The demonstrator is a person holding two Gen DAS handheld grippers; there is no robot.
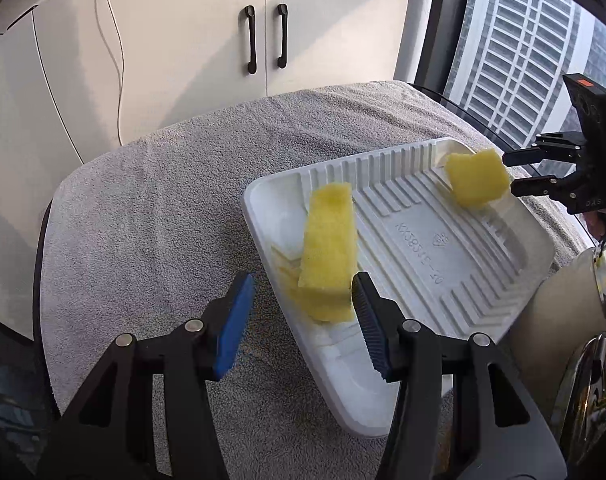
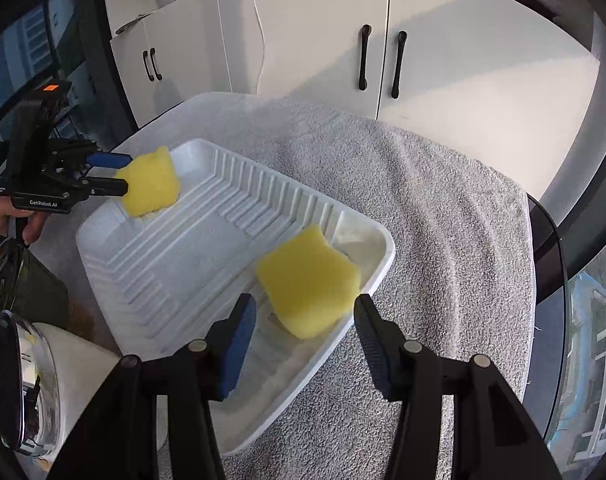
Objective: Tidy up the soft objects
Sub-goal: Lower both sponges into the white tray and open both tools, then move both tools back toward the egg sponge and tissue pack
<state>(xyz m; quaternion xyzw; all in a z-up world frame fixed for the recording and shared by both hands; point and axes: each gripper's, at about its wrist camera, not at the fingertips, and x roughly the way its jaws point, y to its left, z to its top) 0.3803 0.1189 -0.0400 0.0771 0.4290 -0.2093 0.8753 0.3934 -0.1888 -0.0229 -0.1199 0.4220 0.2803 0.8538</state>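
A white ribbed foam tray [image 1: 443, 264] [image 2: 183, 280] lies on a grey towel. Two yellow sponge pieces are in it. One sponge [image 1: 329, 252] [image 2: 153, 184] leans at the tray's end just in front of my left gripper [image 1: 303, 300] [image 2: 121, 174], whose jaws stand open around its near end without squeezing it. The other sponge [image 1: 477, 178] [image 2: 309, 280] sits at the opposite end, just in front of my right gripper [image 2: 303, 320] [image 1: 511, 172], which is open, its fingertips beside the sponge.
The grey towel [image 1: 163, 208] [image 2: 423, 200] covers a round dark table. White cabinets [image 1: 263, 20] stand behind. A shiny metal and white object [image 1: 583, 300] [image 2: 31, 380] stands by the tray's long side. Windows flank the table.
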